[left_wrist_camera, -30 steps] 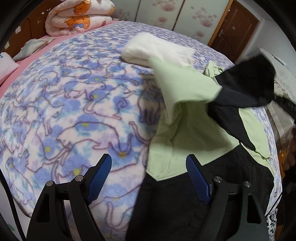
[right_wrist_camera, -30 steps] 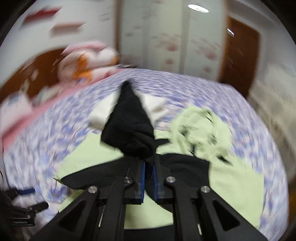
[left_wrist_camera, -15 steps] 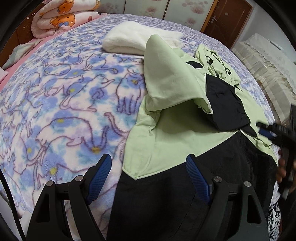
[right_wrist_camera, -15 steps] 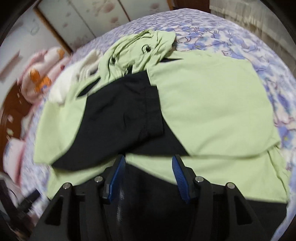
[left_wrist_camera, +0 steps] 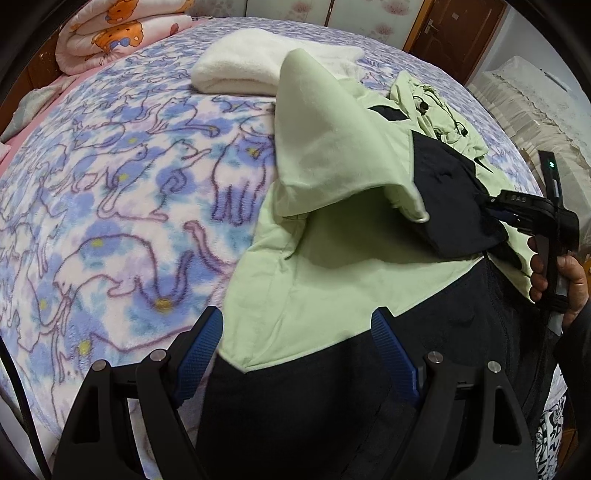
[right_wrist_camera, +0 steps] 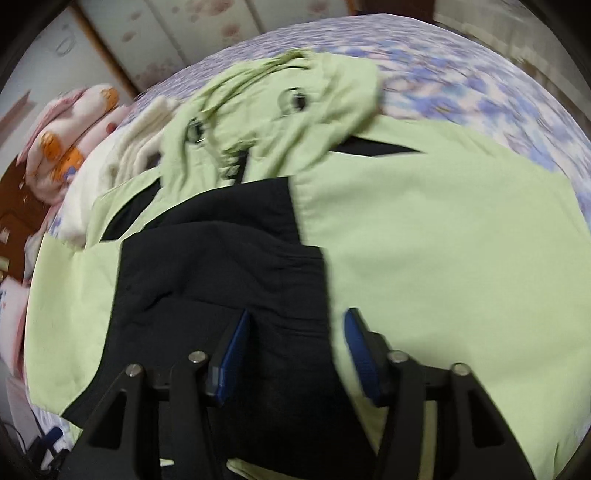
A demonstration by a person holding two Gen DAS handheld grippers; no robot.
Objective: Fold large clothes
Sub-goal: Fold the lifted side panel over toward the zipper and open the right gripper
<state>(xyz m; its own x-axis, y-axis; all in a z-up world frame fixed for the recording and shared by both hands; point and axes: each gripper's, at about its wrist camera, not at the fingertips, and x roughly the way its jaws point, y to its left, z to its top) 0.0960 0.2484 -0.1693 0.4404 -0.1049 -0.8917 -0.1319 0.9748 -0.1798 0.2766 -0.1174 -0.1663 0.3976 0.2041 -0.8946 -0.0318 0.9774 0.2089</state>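
Green-and-black hooded jacket (left_wrist_camera: 332, 266) lies spread on the bed (left_wrist_camera: 110, 192), hood end far from you. Your right gripper (right_wrist_camera: 293, 334) hovers released over the folded black sleeve (right_wrist_camera: 221, 266). Your left gripper (left_wrist_camera: 297, 341), also spread, sits nearer the unfolded left edge.

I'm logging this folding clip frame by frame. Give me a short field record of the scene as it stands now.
surface: bed blanket, cat print
garment: green and black jacket, spread on the blanket
sleeve: black-cuffed sleeve folded across the jacket body
hood: bunched at the far end
left gripper: jaws open, holding nothing, above the jacket's near edge
right gripper: jaws open, either side of the black cuff
other items: white folded towel; rolled quilt
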